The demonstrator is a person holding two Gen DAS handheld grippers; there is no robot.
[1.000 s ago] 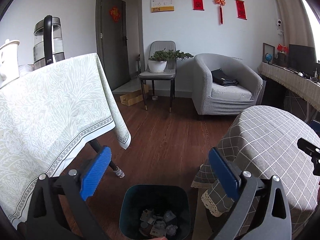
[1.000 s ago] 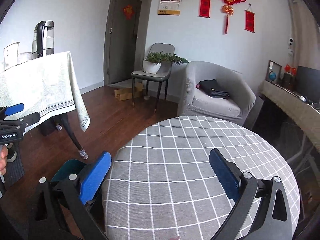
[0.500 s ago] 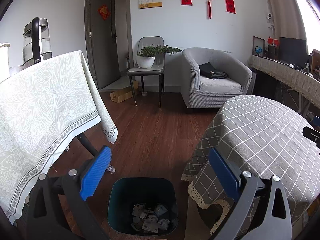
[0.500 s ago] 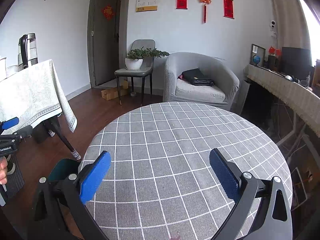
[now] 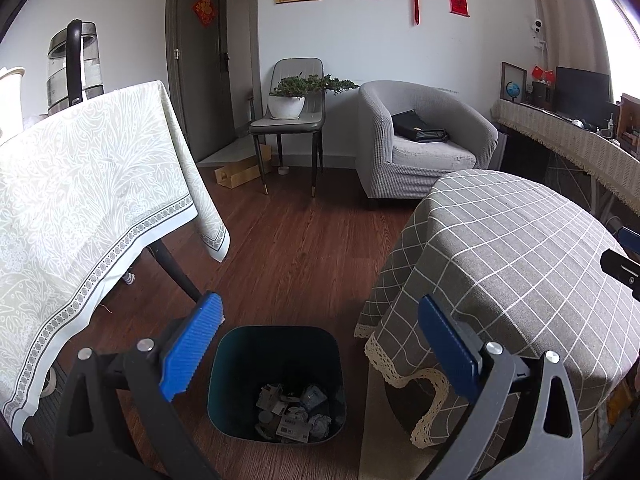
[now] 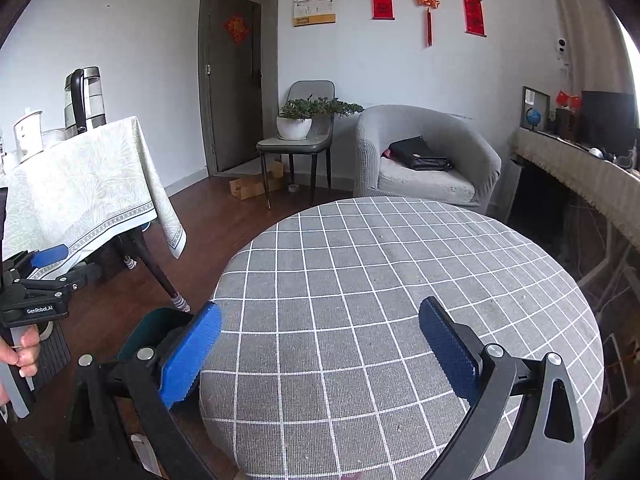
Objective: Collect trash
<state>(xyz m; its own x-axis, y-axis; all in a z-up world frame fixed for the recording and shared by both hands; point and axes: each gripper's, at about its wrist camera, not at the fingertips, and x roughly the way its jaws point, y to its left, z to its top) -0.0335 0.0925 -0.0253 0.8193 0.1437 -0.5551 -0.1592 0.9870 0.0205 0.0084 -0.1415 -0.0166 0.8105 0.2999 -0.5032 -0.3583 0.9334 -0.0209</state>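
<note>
A dark teal trash bin [image 5: 276,380] stands on the wood floor between two tables, with crumpled paper and wrappers [image 5: 294,414] at its bottom. My left gripper [image 5: 318,344] is open and empty, held above the bin. My right gripper [image 6: 320,344] is open and empty above the round table with the grey checked cloth [image 6: 400,300]. The bin's rim [image 6: 154,326] shows in the right wrist view at the table's left edge. The left gripper [image 6: 44,268] also shows there at far left, held by a hand.
A table with a pale leaf-patterned cloth [image 5: 80,208] stands left, with a kettle [image 5: 74,68] on it. Its dark leg [image 5: 176,272] slants toward the bin. A grey armchair [image 5: 424,144], a chair with a potted plant [image 5: 294,108] and a side counter [image 5: 568,136] line the far wall.
Both grippers have drawn back and risen a little. The bin sits fuller in the left wrist view, and the round table's whole top shows in the right wrist view. Both jaws stay open.
</note>
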